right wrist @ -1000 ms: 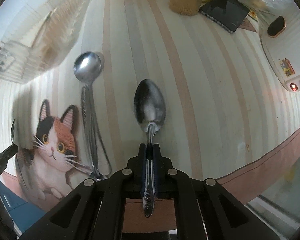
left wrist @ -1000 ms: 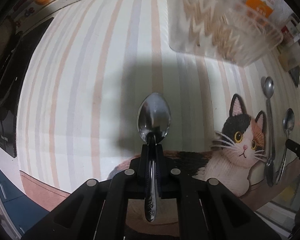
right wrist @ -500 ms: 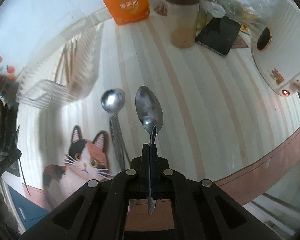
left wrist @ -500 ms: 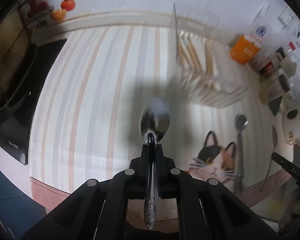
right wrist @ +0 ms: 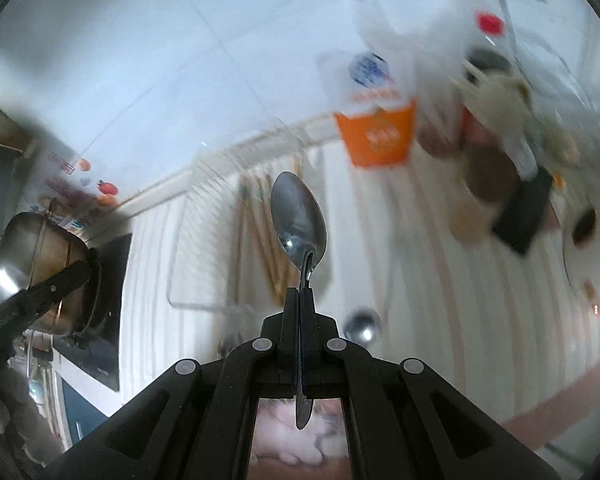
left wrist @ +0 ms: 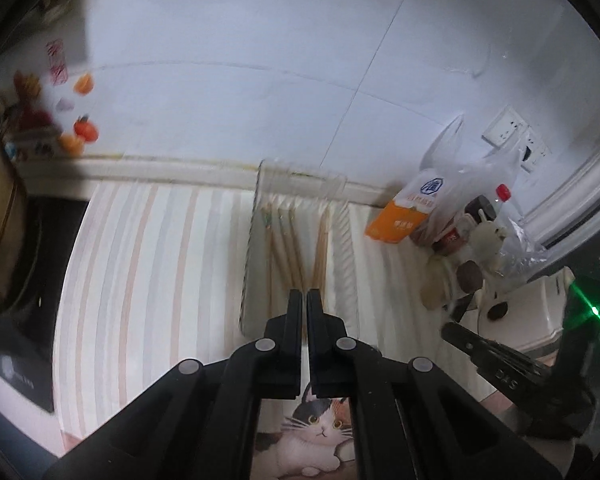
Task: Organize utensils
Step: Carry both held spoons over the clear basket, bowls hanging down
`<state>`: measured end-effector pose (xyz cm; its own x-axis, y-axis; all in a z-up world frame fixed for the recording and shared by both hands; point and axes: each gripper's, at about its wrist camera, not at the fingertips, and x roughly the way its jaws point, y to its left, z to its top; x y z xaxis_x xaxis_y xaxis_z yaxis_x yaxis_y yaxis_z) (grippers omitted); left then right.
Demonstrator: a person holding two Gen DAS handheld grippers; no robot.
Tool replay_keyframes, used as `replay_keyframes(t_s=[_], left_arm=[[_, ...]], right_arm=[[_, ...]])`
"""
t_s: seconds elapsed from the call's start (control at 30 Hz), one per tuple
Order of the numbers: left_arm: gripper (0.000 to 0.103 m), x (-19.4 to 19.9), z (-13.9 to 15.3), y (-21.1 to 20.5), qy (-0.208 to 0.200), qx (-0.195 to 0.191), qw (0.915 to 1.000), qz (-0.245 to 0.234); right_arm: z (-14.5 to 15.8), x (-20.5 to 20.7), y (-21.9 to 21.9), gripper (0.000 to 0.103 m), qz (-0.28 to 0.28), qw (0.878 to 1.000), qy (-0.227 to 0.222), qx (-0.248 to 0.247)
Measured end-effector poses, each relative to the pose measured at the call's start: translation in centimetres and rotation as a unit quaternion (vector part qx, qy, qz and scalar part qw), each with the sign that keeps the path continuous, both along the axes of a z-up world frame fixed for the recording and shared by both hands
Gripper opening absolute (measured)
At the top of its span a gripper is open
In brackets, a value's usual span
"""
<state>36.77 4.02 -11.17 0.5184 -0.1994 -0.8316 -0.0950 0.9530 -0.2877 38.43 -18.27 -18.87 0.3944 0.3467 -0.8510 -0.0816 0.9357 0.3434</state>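
My right gripper [right wrist: 301, 294] is shut on the handle of a steel spoon [right wrist: 298, 216], bowl pointing up and forward, held above the striped mat. My left gripper [left wrist: 304, 298] has its jaws almost together with a thin gap, and no spoon shows between them. A clear plastic organizer tray [left wrist: 288, 248] with wooden chopsticks lies on the mat just beyond the left fingertips; it also shows, blurred, in the right wrist view [right wrist: 236, 236]. Another spoon's bowl [right wrist: 363, 326] lies on the mat right of my right gripper. The right gripper's body [left wrist: 496, 360] shows at the right in the left wrist view.
An orange and white carton [left wrist: 408, 216], jars and a plastic bag [left wrist: 472, 216] stand at the back right by the wall. A black cooktop [left wrist: 24, 292] with a steel pot [right wrist: 40, 264] is on the left. A cat picture [left wrist: 312, 436] is on the mat's front edge.
Both grippers have lifted and tilted up toward the wall and the tray. The spoon that my left gripper held no longer shows between its jaws. The right still holds its spoon.
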Motion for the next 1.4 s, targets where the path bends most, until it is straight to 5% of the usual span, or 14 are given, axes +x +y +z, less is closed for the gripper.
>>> replay_keyframes(t_s=[0.1,0.17,0.2,0.37,0.53,0.6,0.67,0.97,1.2,1.4], left_arm=[[0.009,-0.6,-2.2,0.5,0.018,0.020,0.9993,-0.024],[0.047,-1.8,-5.7,0.9,0.053,0.031,0.9975,-0.035],[0.053,-2.6,-8.4,1.2,0.079,0.031,0.9957,-0.037],[0.053,-4.8,-18.0,0.5,0.181,0.014,0.9823,-0.046],[0.052,-5.0,-22.6,-2.6,0.220,0.055,0.9703,-0.085],[0.045,-4.9,-22.3,-3.7,0.195,0.089,0.9721,-0.094],[0.004,-4.7,-21.9,-4.5,0.185,0.130,0.9688,-0.102],[0.000,-5.6,-17.9,-1.0,0.164,0.100,0.9805,-0.040],[0.000,-5.8,-8.5,2.5,0.084,0.053,0.9947,0.024],[0.001,-2.0,-1.1,3.7,0.008,-0.006,0.9996,0.027]], right_arm=[[-1.4,0.0,0.7,0.000,0.008,1.000,0.016,0.000],[-3.2,-0.9,0.3,0.000,0.004,0.999,0.035,0.000],[-4.3,-1.5,0.0,0.000,0.001,0.999,0.046,0.000],[-10.5,-3.7,-1.5,0.000,-0.023,0.993,0.113,-0.015],[-12.5,-4.6,-2.6,0.000,-0.040,0.990,0.131,-0.030],[-12.6,-4.7,-2.8,0.000,-0.045,0.990,0.130,-0.035],[-12.5,-4.7,-2.9,0.000,-0.048,0.990,0.127,-0.037],[-10.4,-4.7,-2.1,0.000,-0.044,0.994,0.100,-0.029],[-6.4,-3.4,-0.8,0.000,-0.027,0.998,0.062,0.005],[-2.3,0.3,1.4,0.000,-0.006,0.999,0.027,0.029]])
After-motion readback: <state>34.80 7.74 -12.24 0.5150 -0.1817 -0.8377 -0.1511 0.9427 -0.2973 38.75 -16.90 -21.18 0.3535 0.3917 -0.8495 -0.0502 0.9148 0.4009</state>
